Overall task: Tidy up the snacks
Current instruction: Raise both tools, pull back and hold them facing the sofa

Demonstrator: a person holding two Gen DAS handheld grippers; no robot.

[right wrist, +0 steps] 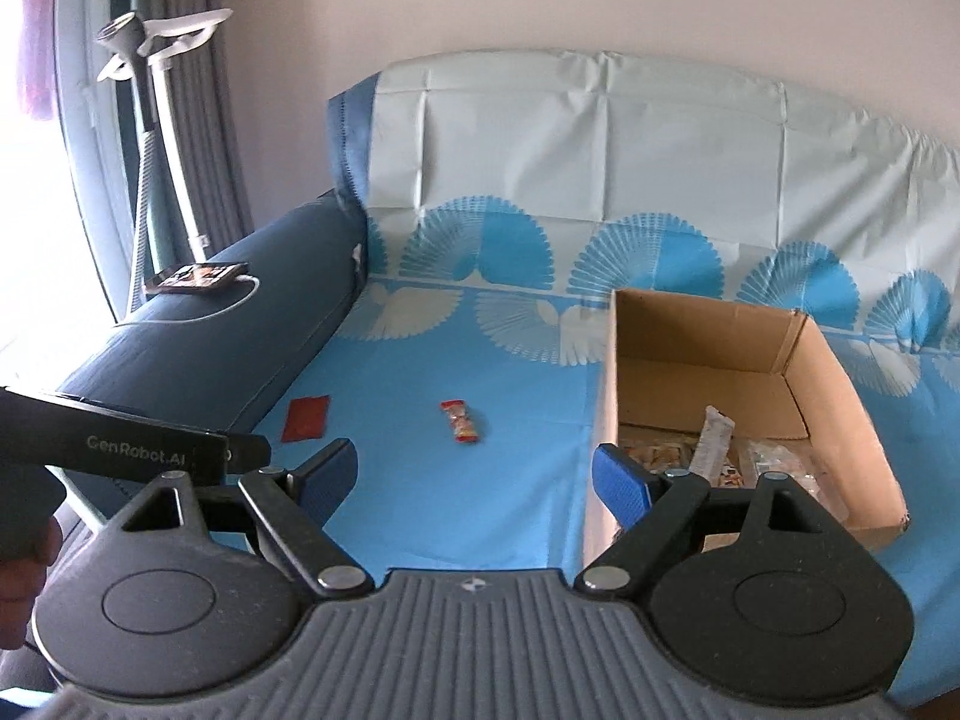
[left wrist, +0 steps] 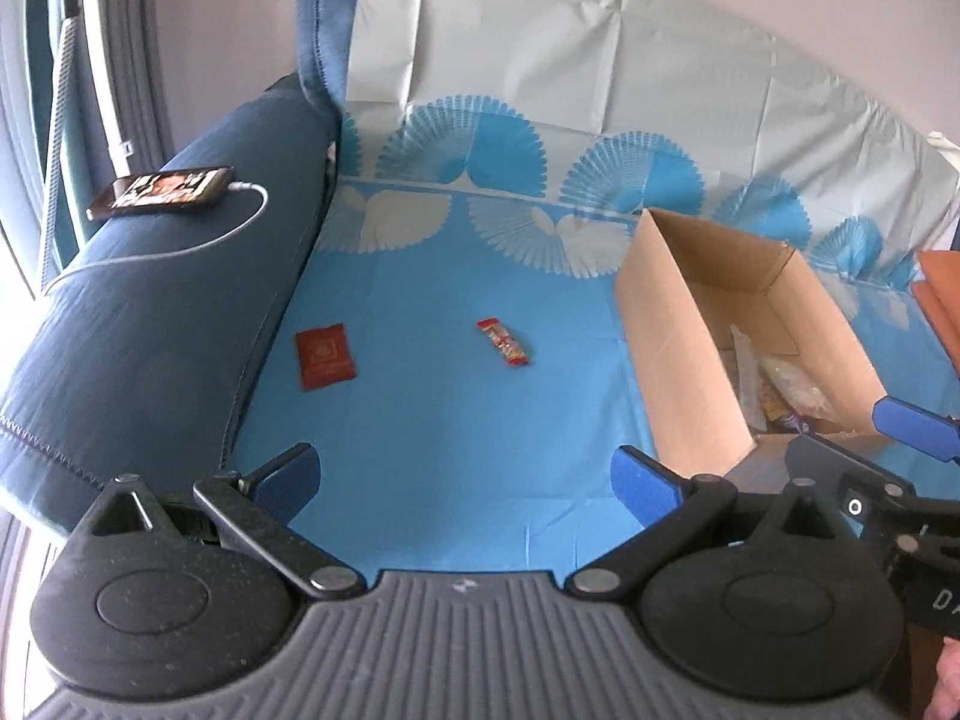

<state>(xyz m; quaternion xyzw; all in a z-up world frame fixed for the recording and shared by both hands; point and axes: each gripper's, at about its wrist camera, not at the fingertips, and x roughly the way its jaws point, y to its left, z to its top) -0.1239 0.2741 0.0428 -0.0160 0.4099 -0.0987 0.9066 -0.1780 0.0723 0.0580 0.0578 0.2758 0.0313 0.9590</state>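
Red-and-yellow wrapped snack bar (left wrist: pixel 503 342) lies beside my brown cardboard box (left wrist: pixel 678 336); I hold left tool (left wrist: pixel 465 474) and right tool (right wrist: pixel 474 477) wide open, empty.

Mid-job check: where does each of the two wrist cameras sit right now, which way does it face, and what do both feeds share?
Left wrist: on the left gripper, jaws open and empty, looking down at the blue cover; the right gripper's blue finger shows at the right edge.
Right wrist: on the right gripper, jaws open and empty, facing the sofa back; the left gripper's black body and a hand show at the left edge.
Shared: red packet, snack bar, cardboard box, phone.
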